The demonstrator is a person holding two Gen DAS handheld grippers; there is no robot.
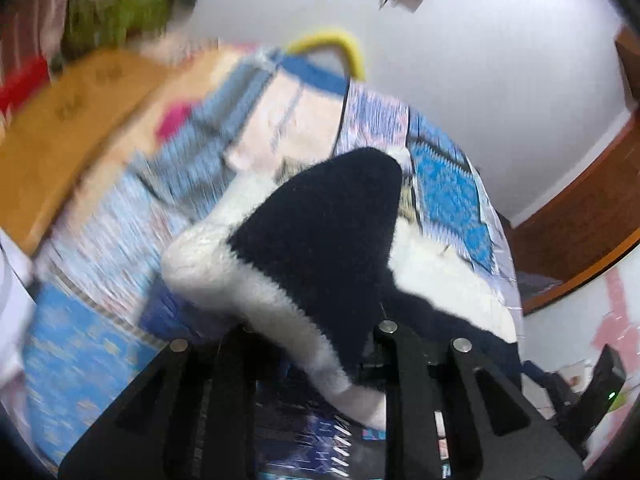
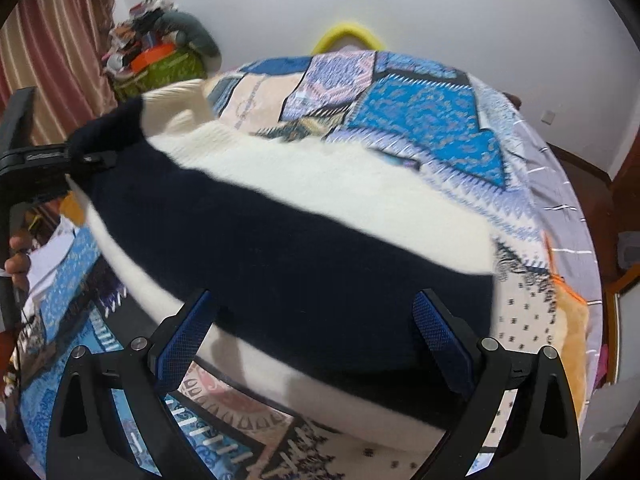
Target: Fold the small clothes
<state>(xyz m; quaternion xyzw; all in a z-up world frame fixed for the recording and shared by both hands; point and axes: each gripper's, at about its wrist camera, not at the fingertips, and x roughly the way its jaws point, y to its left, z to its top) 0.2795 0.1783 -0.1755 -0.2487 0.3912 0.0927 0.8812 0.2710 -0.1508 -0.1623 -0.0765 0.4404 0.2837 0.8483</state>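
A fuzzy sweater with broad navy and white stripes [image 2: 304,216] lies spread on the patchwork bedspread [image 2: 420,112]. In the left wrist view, a navy and white part of the sweater [image 1: 320,232] is raised in a peak. It runs down between the black fingers of my left gripper [image 1: 316,344], which is shut on it. The right wrist view shows that left gripper [image 2: 92,160] at the left edge, pinching the sweater's navy end above the bed. My right gripper [image 2: 314,320] hovers over the sweater's near edge with its blue pads [image 2: 436,332] wide apart and nothing between them.
A green basket piled with clothes [image 2: 160,64] stands beyond the bed by a striped curtain [image 2: 52,48]. A yellow curved bar [image 2: 348,34] shows at the bed's far end. An orange cloth [image 2: 572,320] lies at the bed's right edge. A person's hand [image 2: 18,256] is at the left.
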